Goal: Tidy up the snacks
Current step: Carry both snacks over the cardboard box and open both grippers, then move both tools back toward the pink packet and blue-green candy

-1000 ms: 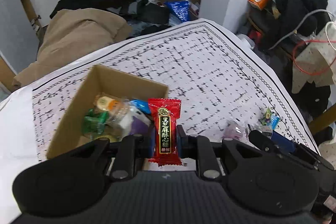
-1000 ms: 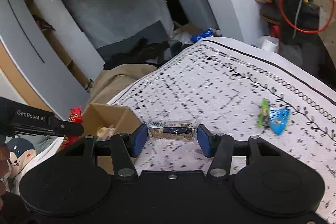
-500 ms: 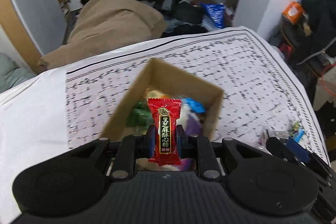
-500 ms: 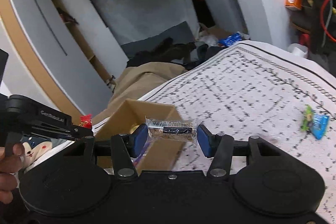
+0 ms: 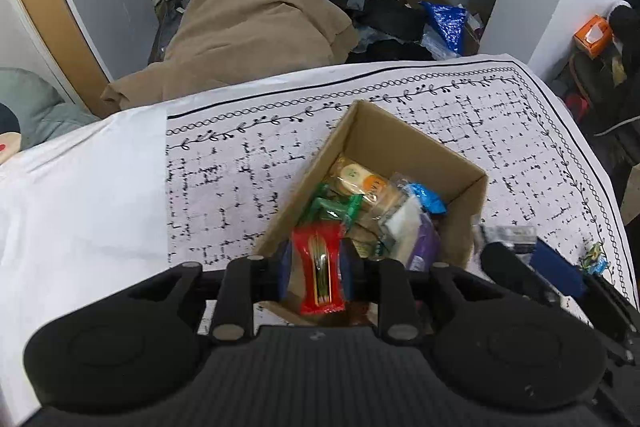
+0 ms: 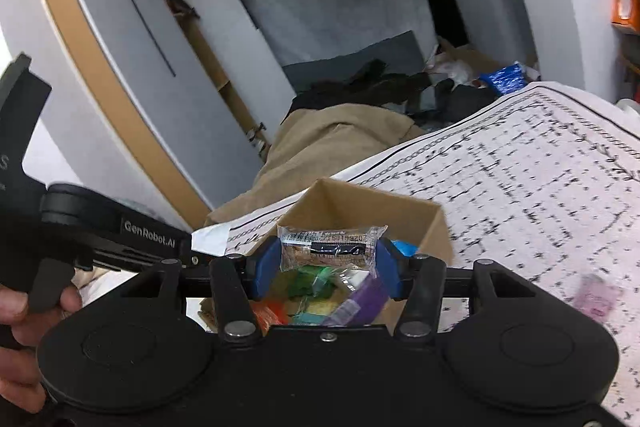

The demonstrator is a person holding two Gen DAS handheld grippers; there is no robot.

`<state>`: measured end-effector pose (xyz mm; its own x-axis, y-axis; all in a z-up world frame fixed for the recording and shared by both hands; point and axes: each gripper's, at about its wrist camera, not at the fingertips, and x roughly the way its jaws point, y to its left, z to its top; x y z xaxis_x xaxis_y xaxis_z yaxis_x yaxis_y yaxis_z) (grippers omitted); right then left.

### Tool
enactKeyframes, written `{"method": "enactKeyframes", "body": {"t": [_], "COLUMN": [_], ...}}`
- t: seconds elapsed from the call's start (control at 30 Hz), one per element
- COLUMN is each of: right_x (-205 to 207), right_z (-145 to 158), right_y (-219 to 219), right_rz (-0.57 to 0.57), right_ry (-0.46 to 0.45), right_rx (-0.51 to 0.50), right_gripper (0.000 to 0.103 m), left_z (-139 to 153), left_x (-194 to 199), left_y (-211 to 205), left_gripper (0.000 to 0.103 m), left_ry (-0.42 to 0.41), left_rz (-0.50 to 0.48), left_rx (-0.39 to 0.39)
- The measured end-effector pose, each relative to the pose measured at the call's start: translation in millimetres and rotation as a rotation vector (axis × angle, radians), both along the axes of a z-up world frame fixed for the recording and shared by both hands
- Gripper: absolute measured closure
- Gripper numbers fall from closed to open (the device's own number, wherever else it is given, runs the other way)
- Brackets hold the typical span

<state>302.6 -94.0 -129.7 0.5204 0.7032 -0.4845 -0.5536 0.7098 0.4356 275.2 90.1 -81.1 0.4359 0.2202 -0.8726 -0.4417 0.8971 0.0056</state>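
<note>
An open cardboard box (image 5: 384,139) holding several wrapped snacks stands on the patterned cloth (image 5: 240,187). My left gripper (image 5: 316,273) hovers over the box's near end. Its jaws are opening, and the red candy (image 5: 318,267) between them is smeared downward as it slips. My right gripper (image 6: 326,267) is shut on a clear-wrapped brown snack bar (image 6: 328,247), held crosswise above the box (image 6: 360,195). The right gripper (image 5: 532,267) shows beside the box in the left wrist view. The left gripper's body (image 6: 148,227) and a hand (image 6: 24,307) show at the right wrist view's left edge.
A green-and-blue candy (image 5: 595,261) lies on the cloth near its right border, and a pink wrapper (image 6: 596,297) lies right of the box. Beyond the table are a tan blanket (image 5: 248,27), dark clothes, a blue bag (image 5: 446,19) and cabinet doors (image 6: 132,67).
Both grippers have moved over the box. The left jaws have parted slightly and the red candy has slid lower between them. The right gripper still holds its bar.
</note>
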Motion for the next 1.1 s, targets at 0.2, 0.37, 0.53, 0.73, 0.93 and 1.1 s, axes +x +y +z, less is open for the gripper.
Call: {"method": "enactKeyframes", "body": {"t": [0.2,0.37,0.53,0.73,0.93,1.1], "right_x": [-4,-7,-5,-3,-2,-2], "right_z": [-6,-7,-9,-8,-6,-1], "right_y": [17,17,-3,-31,-56,-74], "right_rz": [0.049,0.052,0.013,-0.046,-0.093,-0.118], "right_ry": [0.004,-0.005,0.022,0.05,0.058,0.049], "right_rx": [0.009,0.003,-0.024,-0.049,-0.064,-0.08], "right_gripper": [0.05,0.035,0.028,0.026,0.025,0.019], "left_z": [0,0,-5,-3,3,7], "left_x": [-4,-6,-2,2,3,4], "left_y": [16,22,20,4,-11,-23], "left_gripper": [0.071,0.053,0.036,0.021,0.014,0.006], "left_ry": [-0.001,-0.015,-0.011,-0.025,-0.047,-0.066], "left_rz": [0.028,0.029,0.021,-0.006,-0.045,-0.057], "left_rx": [-0.013,-0.017,-0.036,-0.048,-0.036,-0.027]}}
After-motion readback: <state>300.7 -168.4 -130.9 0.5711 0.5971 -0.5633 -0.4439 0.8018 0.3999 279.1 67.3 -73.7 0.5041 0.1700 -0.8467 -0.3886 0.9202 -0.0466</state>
